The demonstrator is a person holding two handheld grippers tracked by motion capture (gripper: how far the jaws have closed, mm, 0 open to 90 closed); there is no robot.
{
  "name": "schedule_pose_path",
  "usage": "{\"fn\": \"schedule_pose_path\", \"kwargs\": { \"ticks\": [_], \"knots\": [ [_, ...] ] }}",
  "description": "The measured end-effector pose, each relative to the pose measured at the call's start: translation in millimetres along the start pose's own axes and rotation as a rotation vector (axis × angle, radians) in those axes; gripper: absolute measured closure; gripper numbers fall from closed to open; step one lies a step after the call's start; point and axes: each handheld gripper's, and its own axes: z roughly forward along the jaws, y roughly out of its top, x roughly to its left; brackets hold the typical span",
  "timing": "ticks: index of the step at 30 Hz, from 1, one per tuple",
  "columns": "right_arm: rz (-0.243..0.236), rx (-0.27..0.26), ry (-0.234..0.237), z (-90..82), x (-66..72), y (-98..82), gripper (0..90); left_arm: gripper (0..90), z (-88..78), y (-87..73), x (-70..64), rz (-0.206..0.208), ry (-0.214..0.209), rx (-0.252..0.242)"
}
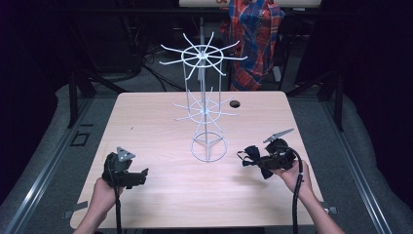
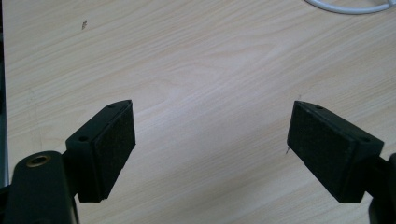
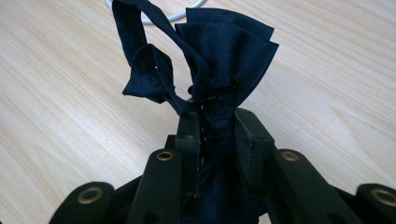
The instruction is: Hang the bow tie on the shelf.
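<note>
A white wire rack (image 1: pixel 206 105) with two tiers of radial hooks stands upright on the wooden table (image 1: pixel 146 122), its ring base (image 1: pixel 209 148) near the middle. My right gripper (image 1: pixel 258 161) is at the right front, held a little above the table, shut on a dark navy bow tie (image 1: pixel 253 155). In the right gripper view the bow tie (image 3: pixel 219 56) is pinched between the jaws, its strap (image 3: pixel 140 46) looping off to the left. My left gripper (image 1: pixel 141 175) rests at the left front, open, with bare wood between its pads (image 2: pixel 114 144).
A round cable hole (image 1: pixel 235 104) sits in the table behind the rack. A plaid cloth (image 1: pixel 255 34) hangs beyond the far edge. The rack's base ring (image 2: pixel 350 7) curves along the top of the left gripper view. Grey floor and metal rails flank the table.
</note>
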Motion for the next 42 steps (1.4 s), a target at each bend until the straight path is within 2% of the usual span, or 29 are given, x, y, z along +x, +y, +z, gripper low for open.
{"fn": "schedule_pose_path", "kwargs": {
  "ticks": [13, 18, 28, 31, 42],
  "knots": [
    [0.018, -0.018, 0.004, -5.7, -5.8, -0.7, 73.0, 15.6, 0.2, 0.1, -0.2, 0.001, -0.001, 0.001],
    [0.021, -0.047, 0.002, -8.6, -5.8, 0.9, 73.0, 15.5, 0.1, 0.0, -0.2, 0.002, 0.001, 0.000],
    [0.029, -0.072, -0.012, -15.6, -7.9, 7.0, 73.0, 15.6, 0.5, 0.1, -0.6, 0.002, 0.003, -0.001],
    [0.034, -0.085, -0.005, -16.5, -10.2, 9.0, 73.0, 15.6, 0.5, 0.2, -0.9, 0.003, 0.004, 0.003],
    [0.066, -0.133, -0.033, -16.2, -20.7, 19.1, 73.1, 15.5, 0.4, 0.0, -0.6, 0.002, 0.007, 0.000]
  ]
}}
